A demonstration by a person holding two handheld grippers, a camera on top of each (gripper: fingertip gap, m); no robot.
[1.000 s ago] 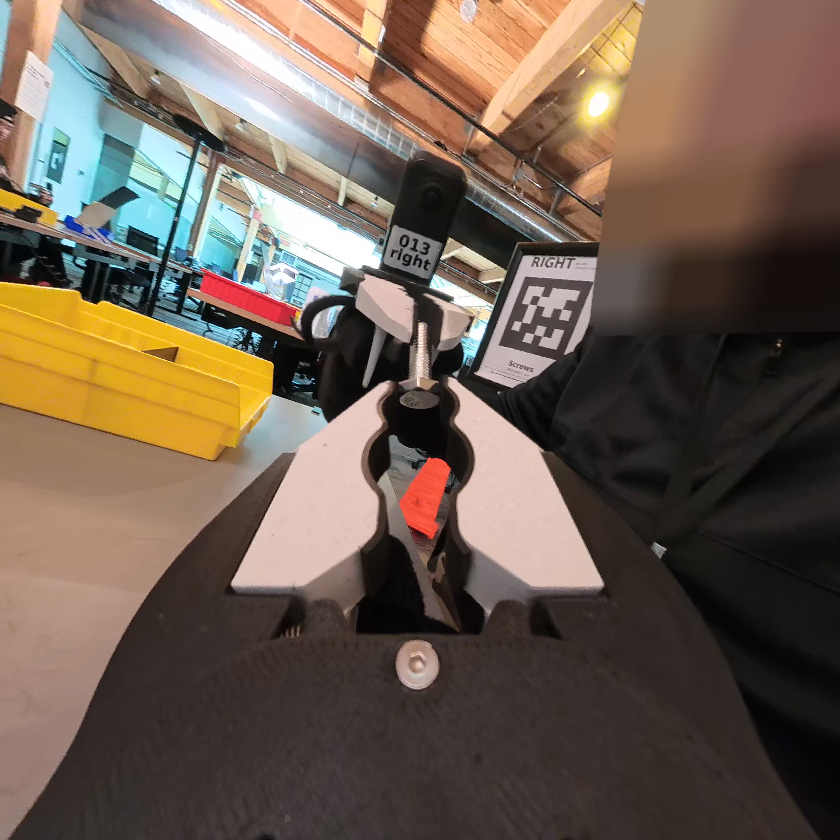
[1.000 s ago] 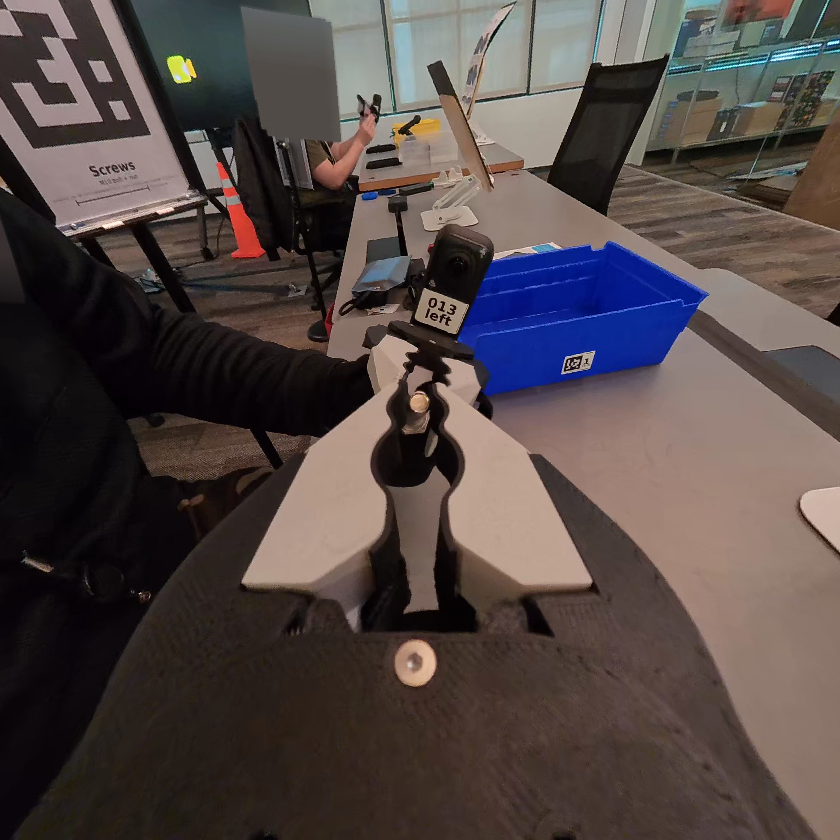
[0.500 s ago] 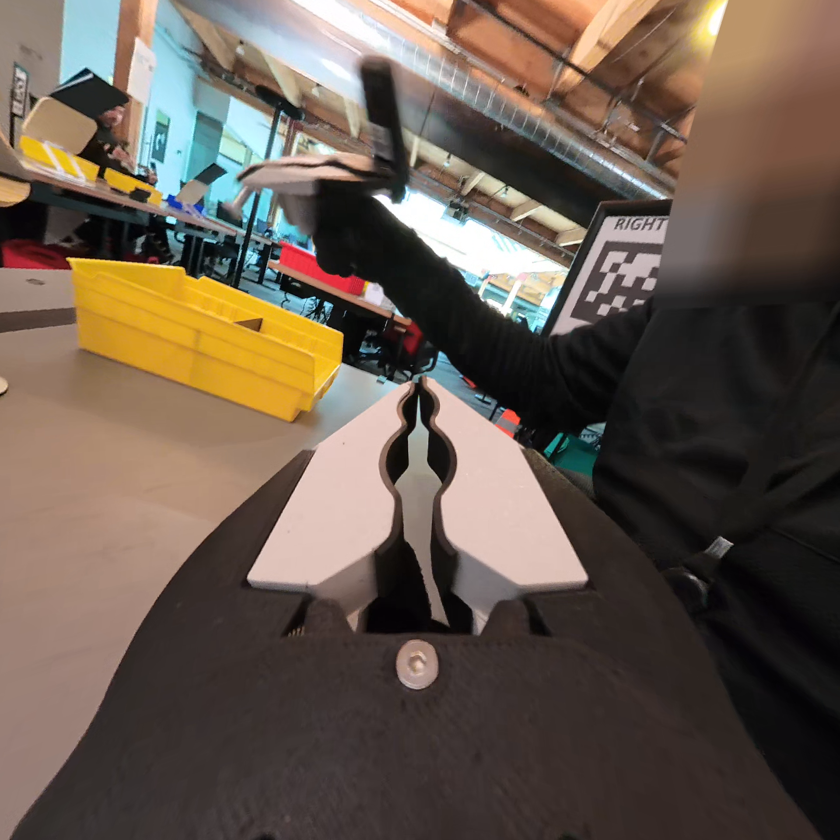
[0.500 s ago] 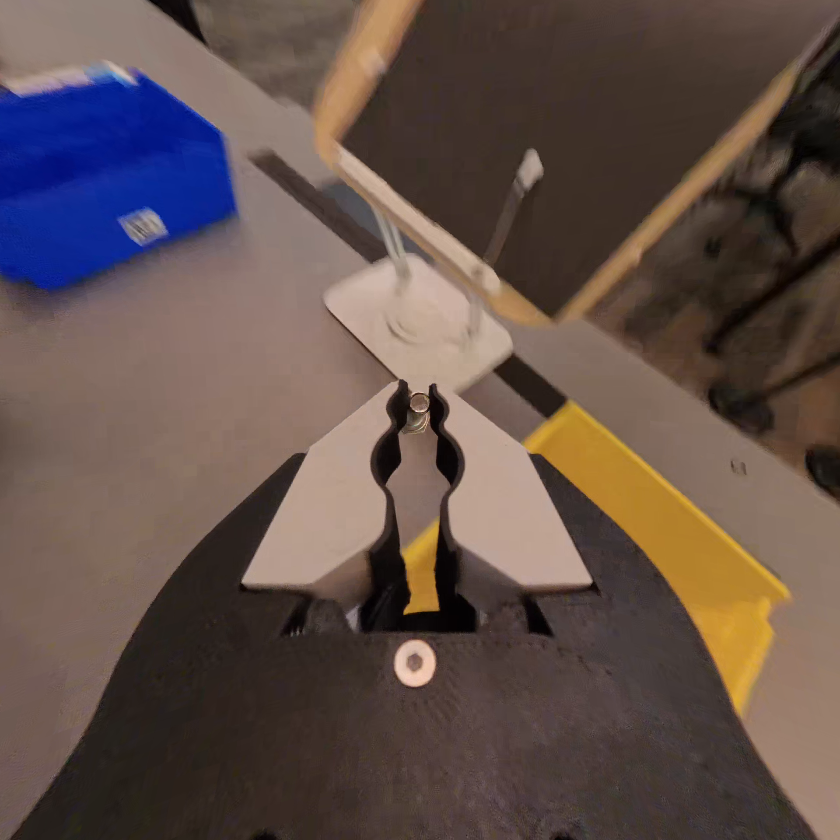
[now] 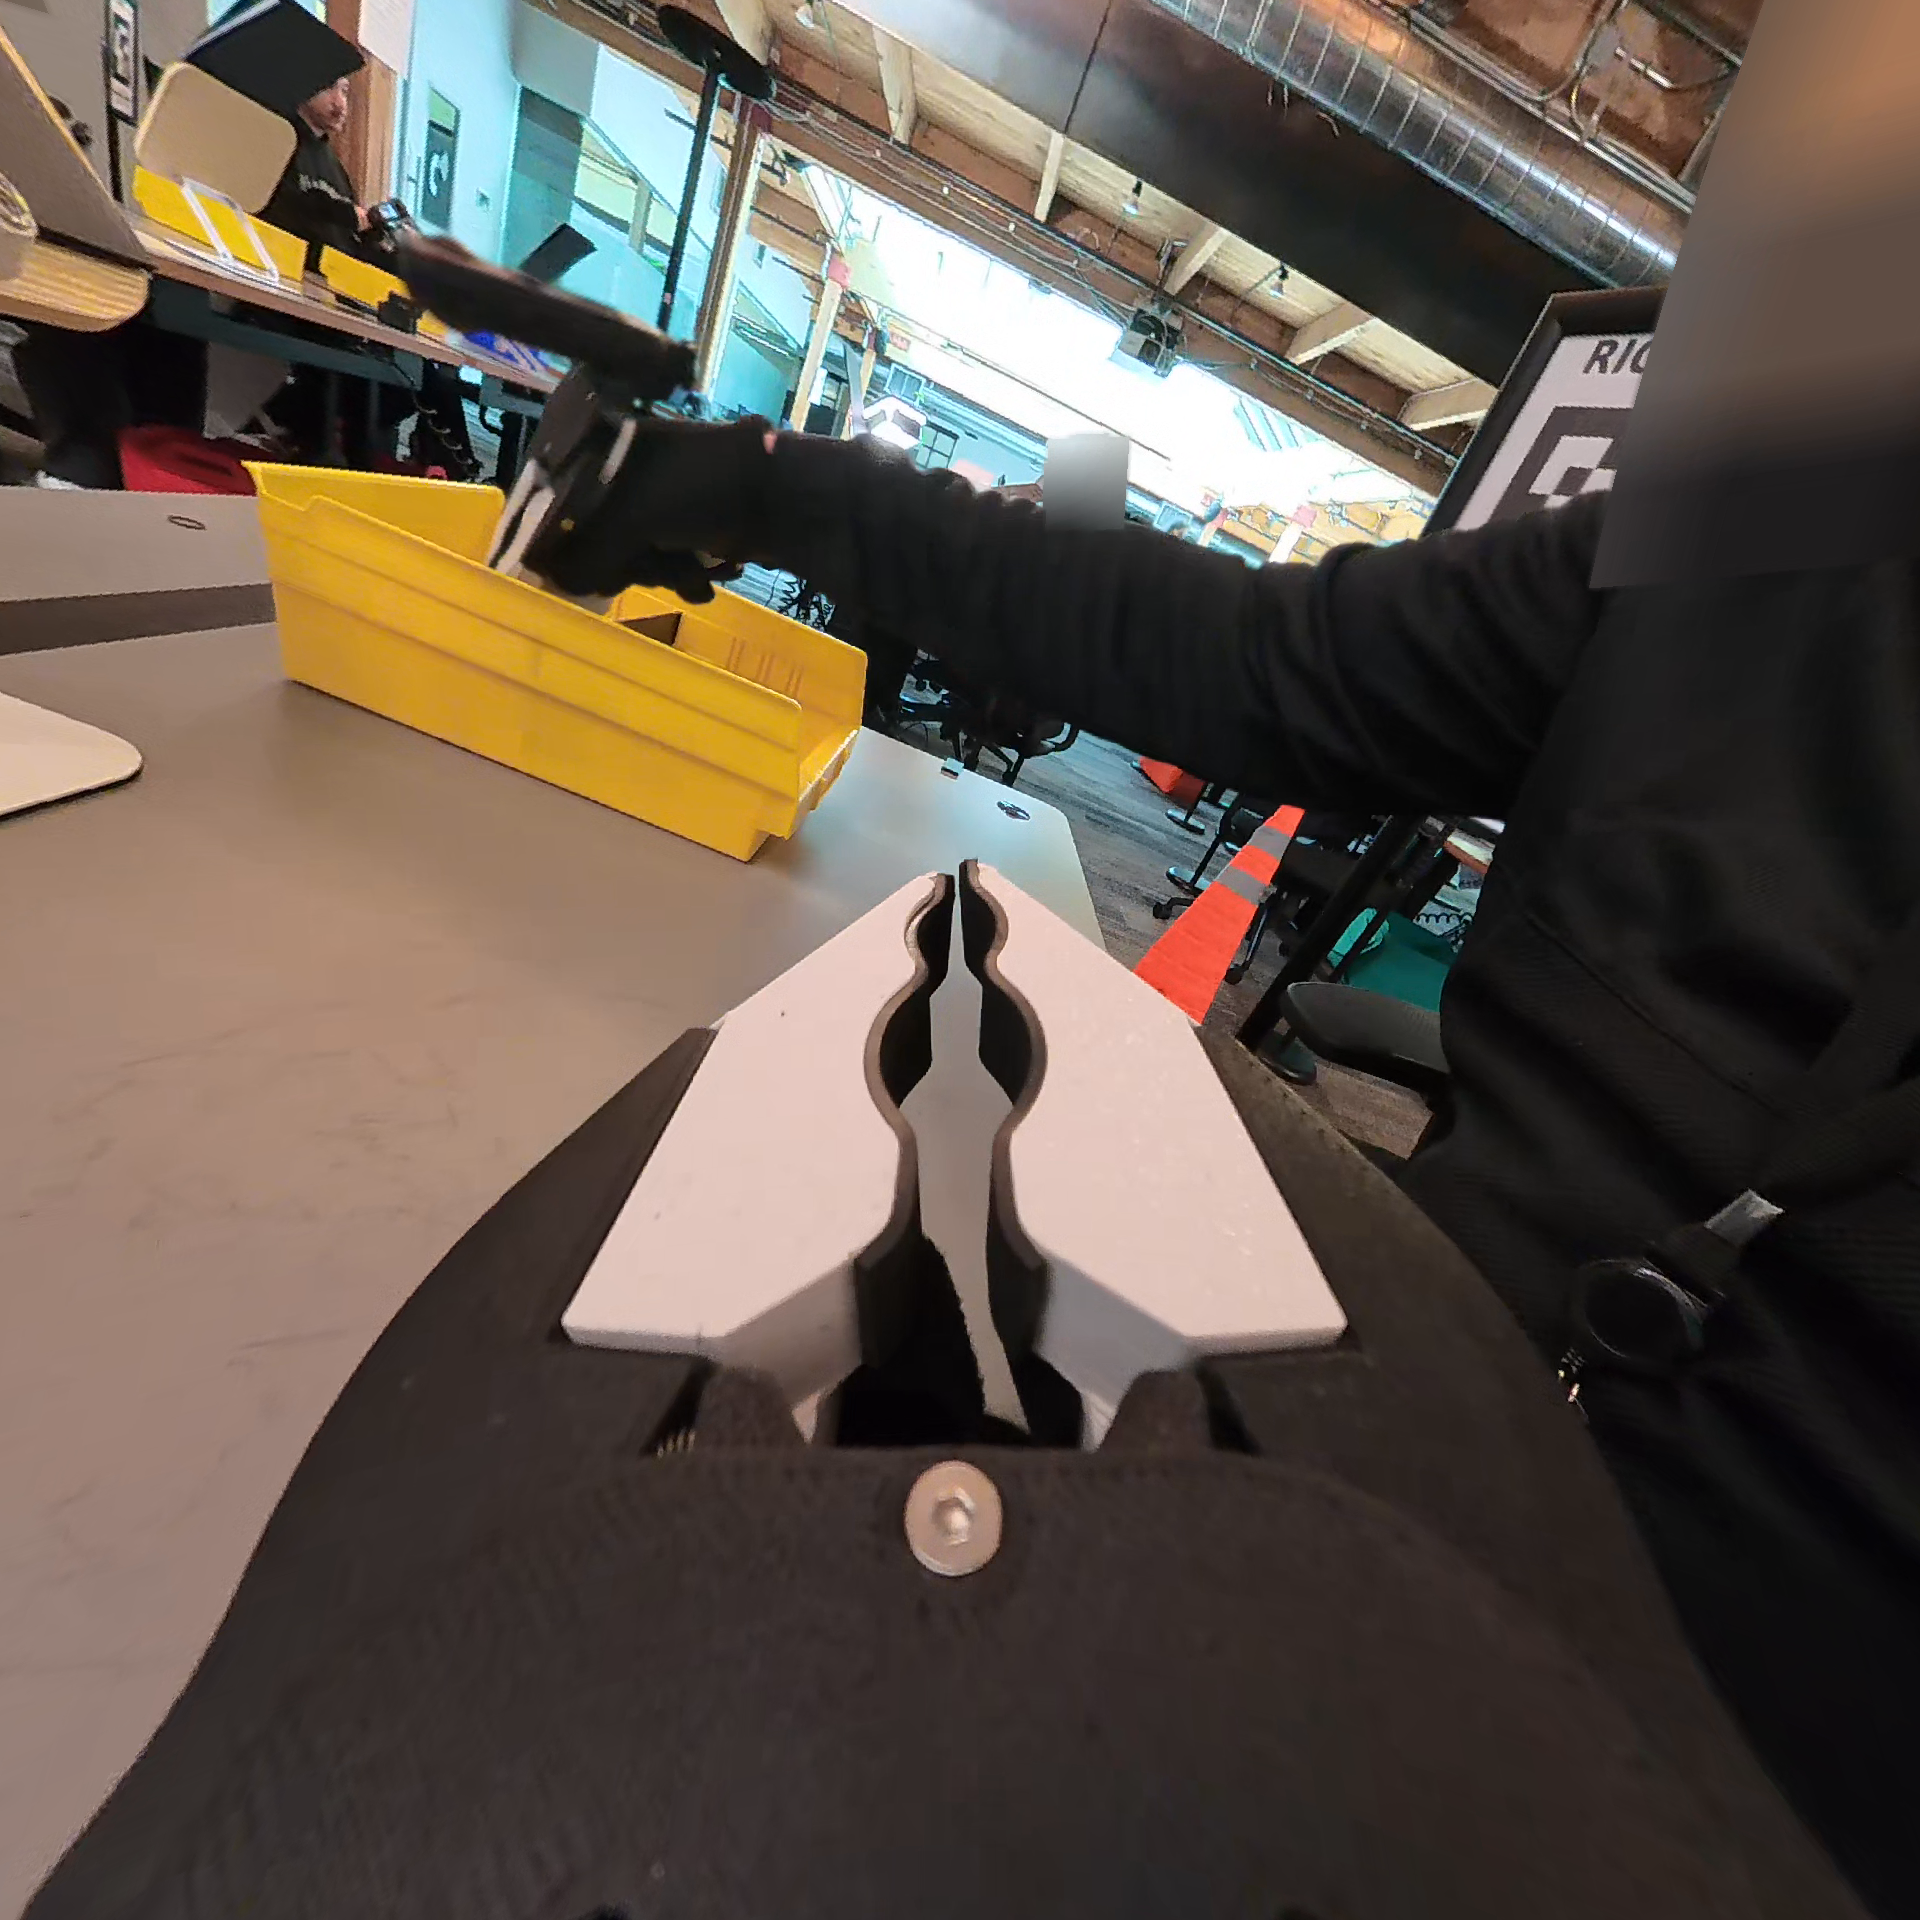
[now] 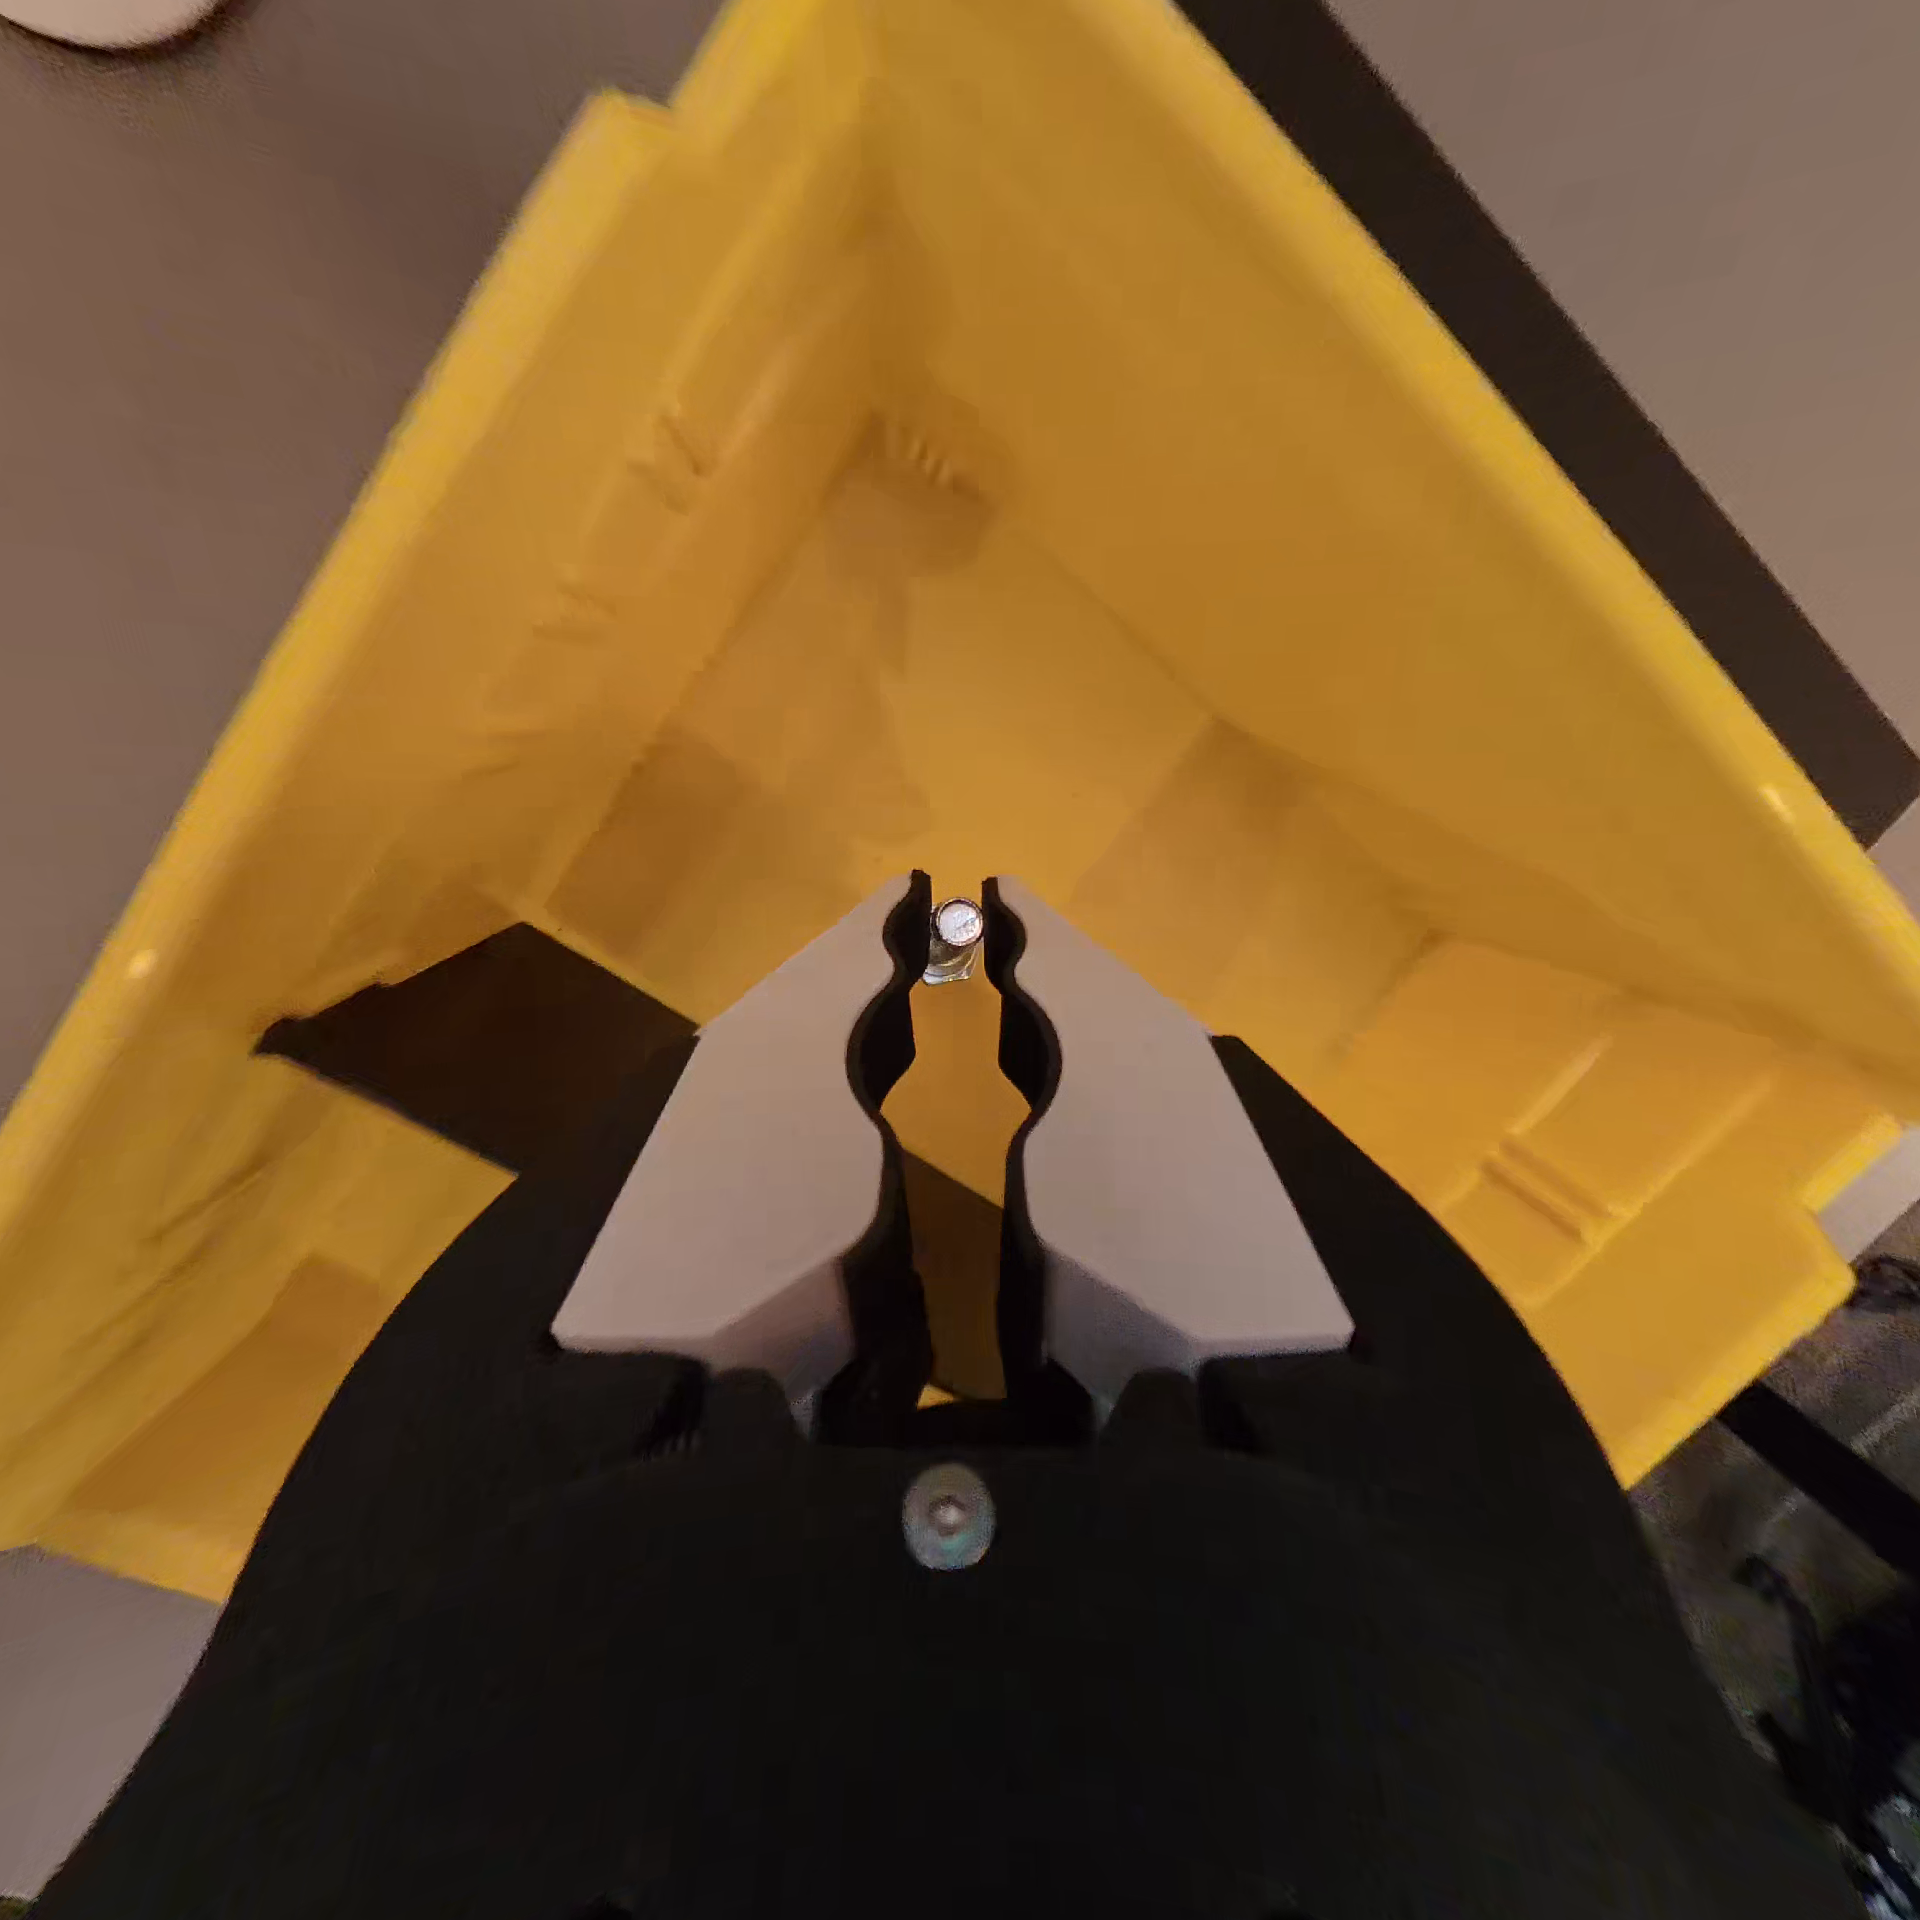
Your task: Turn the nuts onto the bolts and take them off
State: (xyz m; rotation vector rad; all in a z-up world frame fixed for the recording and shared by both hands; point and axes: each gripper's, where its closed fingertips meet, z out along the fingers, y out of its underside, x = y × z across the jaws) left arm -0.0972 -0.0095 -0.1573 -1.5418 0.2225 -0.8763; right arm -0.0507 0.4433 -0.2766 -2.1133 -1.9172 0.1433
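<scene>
The right gripper (image 6: 956,902) points down into the yellow bin (image 6: 1195,436), its fingertips pinching a bolt (image 6: 956,925) seen end-on, with a nut (image 6: 948,971) just behind the tips. The left gripper (image 5: 956,881) hovers over the grey desk (image 5: 312,997) near its front edge, jaws pressed nearly together and holding nothing. The bin sits toward the desk's far right edge.

My matt pale jaws, set in rough black textured plastic, pinch a shiny metal bolt (image 6: 954,940) over the smooth glossy yellow plastic bin (image 6: 1195,436) on the matt grey tabletop (image 5: 270,1018).
</scene>
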